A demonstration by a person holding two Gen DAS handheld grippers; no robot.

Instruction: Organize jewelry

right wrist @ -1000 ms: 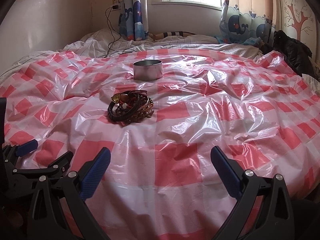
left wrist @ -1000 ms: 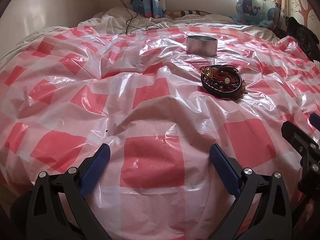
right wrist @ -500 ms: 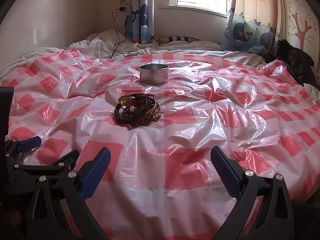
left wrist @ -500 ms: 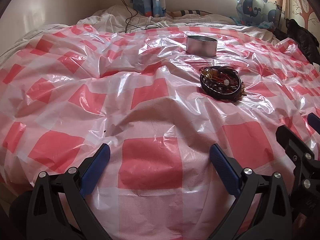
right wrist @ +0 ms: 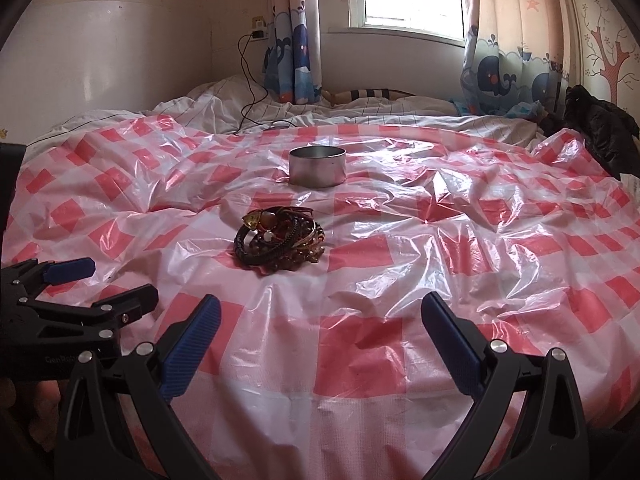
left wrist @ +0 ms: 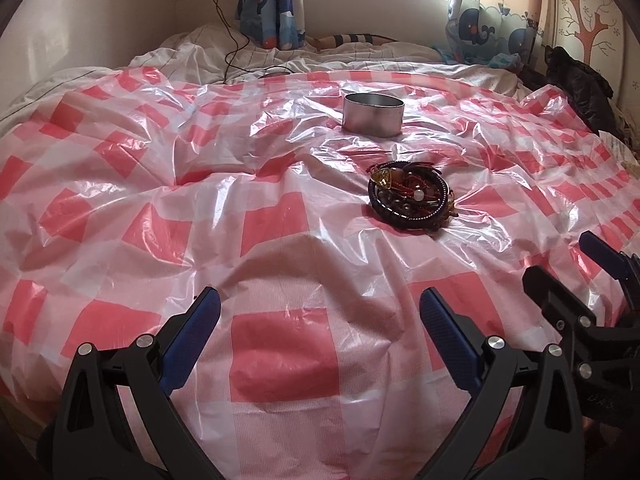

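Both grippers, left (left wrist: 320,336) and right (right wrist: 320,340), hung wide open and empty over the near edge of the checked sheet (right wrist: 440,240). The bracelets (right wrist: 278,240) lay heaped mid-sheet, just before the tin (right wrist: 317,166), apart from it.

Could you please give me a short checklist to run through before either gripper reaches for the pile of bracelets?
1. Left gripper open and holding nothing: ok.
2. Right gripper open and holding nothing: ok.
3. Pile of bracelets in plain sight on the checkered plastic sheet, nothing between it and either gripper: ok.
4. Metal tin upright, mouth open, beyond the pile and apart from it: ok.
5. Tin holds nothing yet: cannot tell, its inside is hidden from both views.
6. Bracelets separate enough to lift one alone: cannot tell; they lie heaped and overlapping.
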